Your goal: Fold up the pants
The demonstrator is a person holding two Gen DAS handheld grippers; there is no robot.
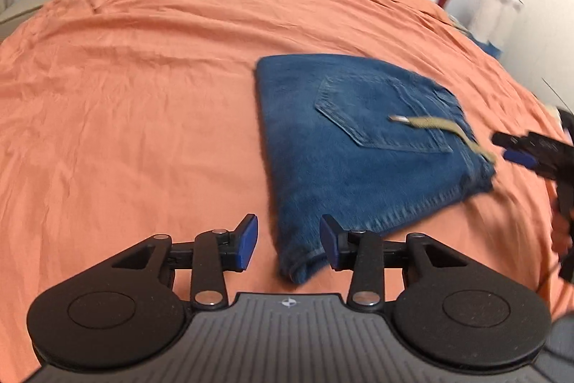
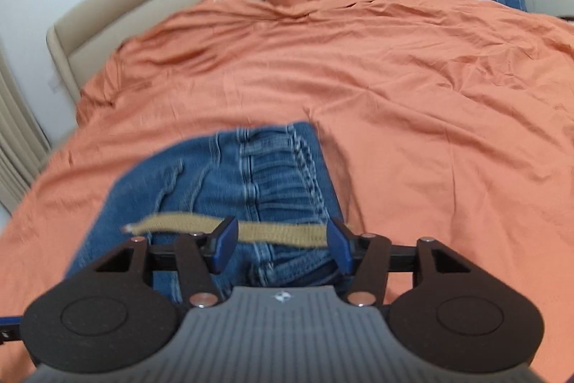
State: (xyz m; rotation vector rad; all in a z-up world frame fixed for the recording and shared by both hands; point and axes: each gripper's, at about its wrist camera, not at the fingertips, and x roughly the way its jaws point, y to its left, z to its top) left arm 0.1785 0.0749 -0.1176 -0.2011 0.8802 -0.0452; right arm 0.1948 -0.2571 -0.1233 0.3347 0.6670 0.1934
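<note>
Left gripper (image 1: 288, 246): jaws apart, empty, at pants' near corner. Pants (image 1: 358, 146): blue denim, folded compact, back pocket up, tan drawstring (image 1: 436, 124) across top, on orange bed (image 1: 143, 96). Right gripper (image 2: 281, 244): jaws apart, over waistband.

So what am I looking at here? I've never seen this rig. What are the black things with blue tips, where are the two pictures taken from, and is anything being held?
They are handheld grippers, one in each of a person's hands, with a camera on each looking along its fingers. One picture is from the left gripper, the other from the right gripper. Folded blue jeans lie on a bed with an orange cover, a tan drawstring across them. Both grippers are open; neither holds anything.
</note>
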